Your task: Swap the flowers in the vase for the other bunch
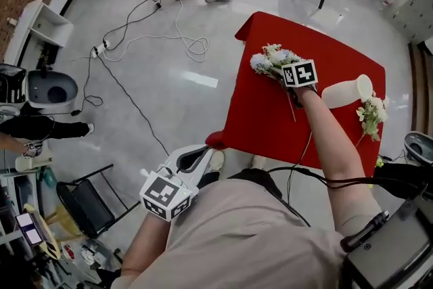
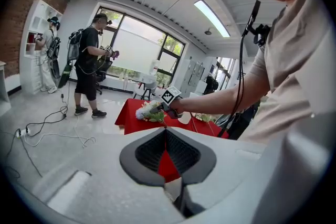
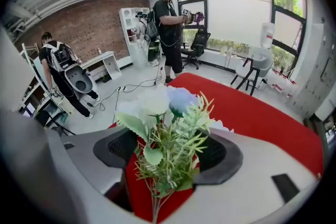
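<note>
White-and-blue flower bunch [image 3: 167, 128] stands loose between the right gripper's [image 3: 171, 152] spread jaws.

Bright daylight, fisheye edges, soft blur

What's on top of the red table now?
A blue-and-white bunch between the open right tongs, a white vase, and a pale bunch beside it. The arm hides part of the tabletop; the vase's inside doesn't show.
</note>
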